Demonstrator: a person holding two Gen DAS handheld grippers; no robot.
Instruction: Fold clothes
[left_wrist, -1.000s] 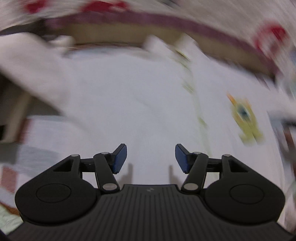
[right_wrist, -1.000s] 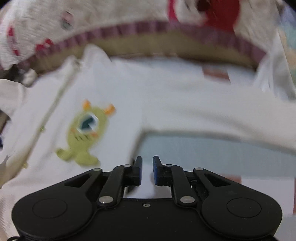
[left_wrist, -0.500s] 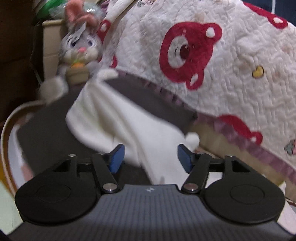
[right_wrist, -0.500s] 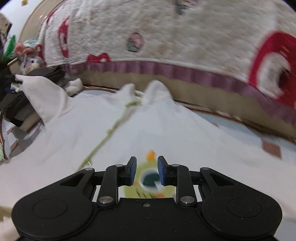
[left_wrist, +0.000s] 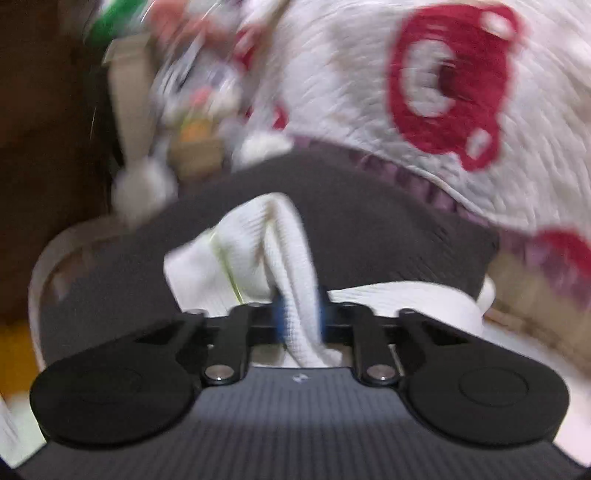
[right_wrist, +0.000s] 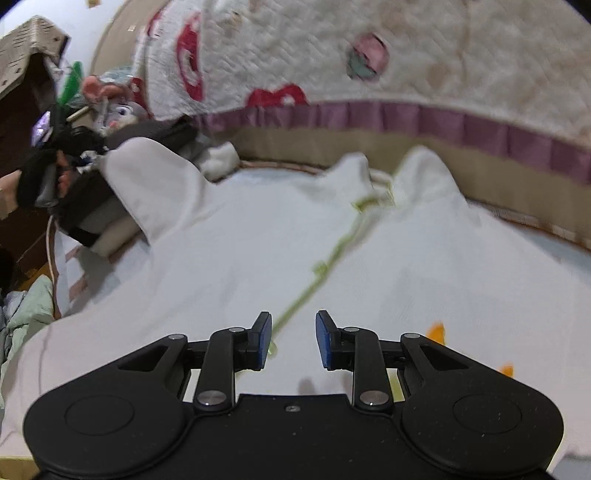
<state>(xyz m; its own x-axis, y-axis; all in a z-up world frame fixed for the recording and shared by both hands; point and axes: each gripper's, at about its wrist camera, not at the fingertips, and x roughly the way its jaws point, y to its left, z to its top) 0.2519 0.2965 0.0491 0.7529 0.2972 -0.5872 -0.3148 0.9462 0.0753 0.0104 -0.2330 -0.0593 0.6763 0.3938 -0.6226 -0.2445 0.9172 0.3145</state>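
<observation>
Quilted cream fabric with red bear prints and a purple border, a bedspread (right_wrist: 369, 62), is filling the background of both views. Below it a white garment (right_wrist: 258, 266) with a thin green placket line is lying spread across the bed surface, its collar toward the bedspread and one sleeve (left_wrist: 266, 243) reaching left over a folded dark garment (left_wrist: 388, 236). That dark piece is sitting just beside the bedspread's border, with a blurred plush rabbit (right_wrist: 122, 110) behind it. The left gripper (left_wrist: 300, 317) is clamping the white sleeve's waffle-textured cloth between its blue pads. The right gripper (right_wrist: 293, 341) is hovering over the garment's front near the green line, its jaws standing moderately apart with nothing between them.
</observation>
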